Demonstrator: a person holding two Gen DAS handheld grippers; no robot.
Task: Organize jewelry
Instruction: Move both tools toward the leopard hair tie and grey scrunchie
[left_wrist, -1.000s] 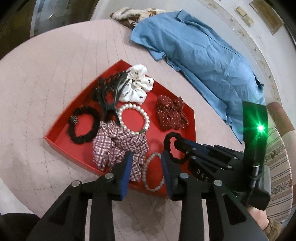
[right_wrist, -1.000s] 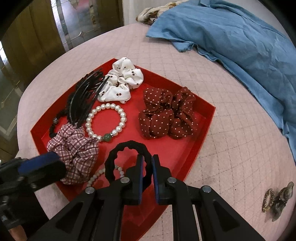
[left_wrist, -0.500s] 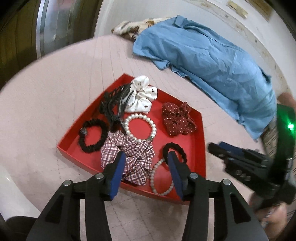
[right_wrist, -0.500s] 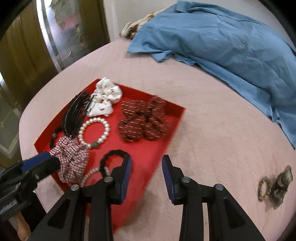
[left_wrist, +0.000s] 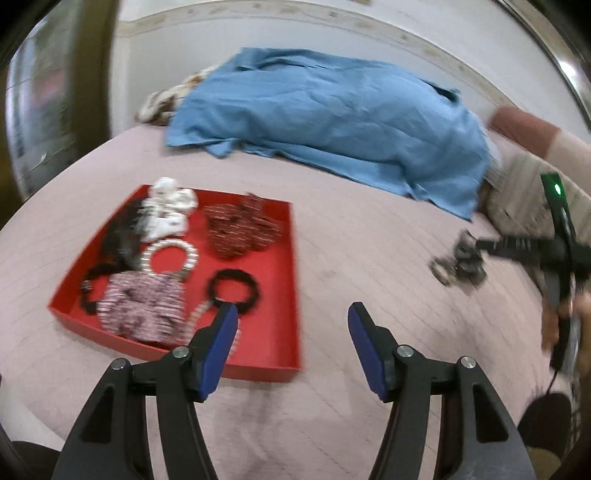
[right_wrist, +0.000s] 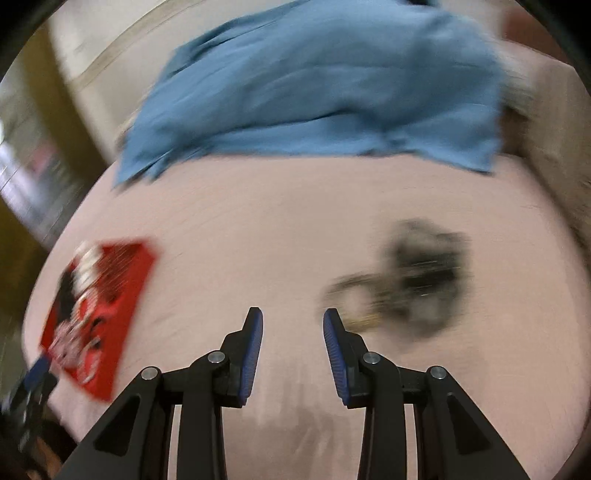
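Taking the red tray (left_wrist: 284, 295) as the landmark, the pieces left to sort lie well apart from it on the pink quilted cover (left_wrist: 369, 240), off its right edge: a small gold-toned ring-shaped piece (right_wrist: 354, 295) touching a darker, tangled-looking item (right_wrist: 428, 273), both too blurred to name with certainty. The right gripper (right_wrist: 293, 332) is nearest them, its blue pads parted with only bare cover between them, the gold piece just beyond its right-hand pad. The left gripper (left_wrist: 291, 339) hangs over the tray's near right corner, its jaws opening and holding nothing. Inside the tray lie a black braided hair tie (left_wrist: 232, 291), a plaid scrunchie (left_wrist: 144, 306), a pearl bracelet (left_wrist: 168, 254), a dark red dotted scrunchie (left_wrist: 240, 232) and a white one (left_wrist: 168, 210). The two loose pieces are probably very light, so weight is no concern; slipping is. The gold loop looks thin and hard, lying flat on soft fabric, so a pinch across its rim, pressing slightly into the quilt, seems the surest hold. The dark item appears bulkier and irregular, perhaps a clip; gripping its thickest part should work, though it may drag the loop along where they touch. A blue cloth (left_wrist: 332, 122) lies beyond the tray, far from everything.
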